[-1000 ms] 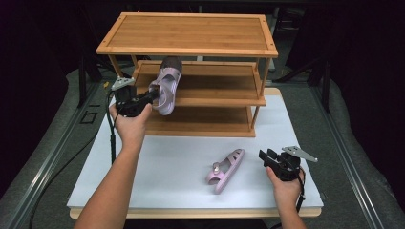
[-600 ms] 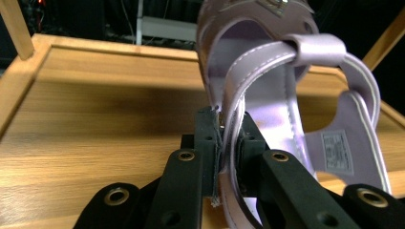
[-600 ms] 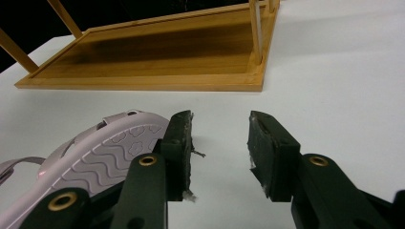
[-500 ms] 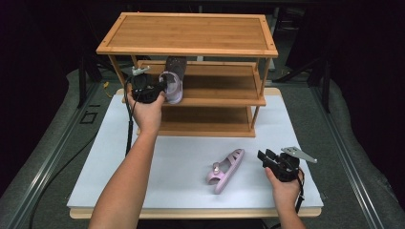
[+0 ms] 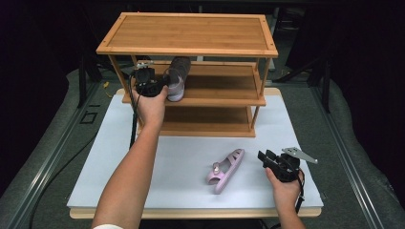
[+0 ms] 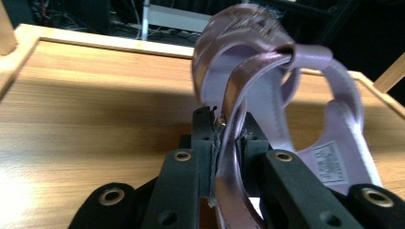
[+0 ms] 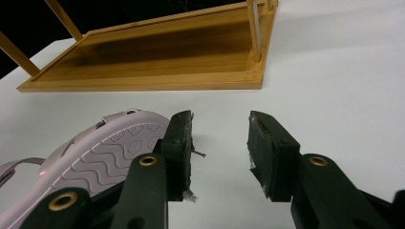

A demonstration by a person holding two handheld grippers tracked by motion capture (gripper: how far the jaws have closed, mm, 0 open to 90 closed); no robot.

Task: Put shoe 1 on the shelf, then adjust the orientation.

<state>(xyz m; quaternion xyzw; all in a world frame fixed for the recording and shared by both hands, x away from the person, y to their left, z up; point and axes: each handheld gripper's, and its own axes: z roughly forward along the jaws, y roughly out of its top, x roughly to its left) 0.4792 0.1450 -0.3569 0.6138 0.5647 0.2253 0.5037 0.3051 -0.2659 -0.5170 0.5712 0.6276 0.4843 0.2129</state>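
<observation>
Left gripper (image 5: 160, 87) at the middle shelf (image 5: 224, 100) of a bamboo rack (image 5: 191, 33), jaws just eased wider yet pinching a strap of a lilac sandal (image 6: 267, 95) resting near the shelf's left front edge. Open shelf to its right. Second sandal (image 5: 225, 170) tipped on the white table (image 5: 119, 157). Right gripper (image 7: 219, 148) just beside it, jaws spread, nothing between.

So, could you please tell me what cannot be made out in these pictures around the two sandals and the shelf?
- Held sandal, high view: whether its sole rests on the middle shelf; too small, and the left gripper covers it.
- Same sandal, left gripper view: the toe is blurred, the heel cut off by the bottom edge.
- Sandal on the table, right gripper view: its strap end, cut off by the left edge.
</observation>
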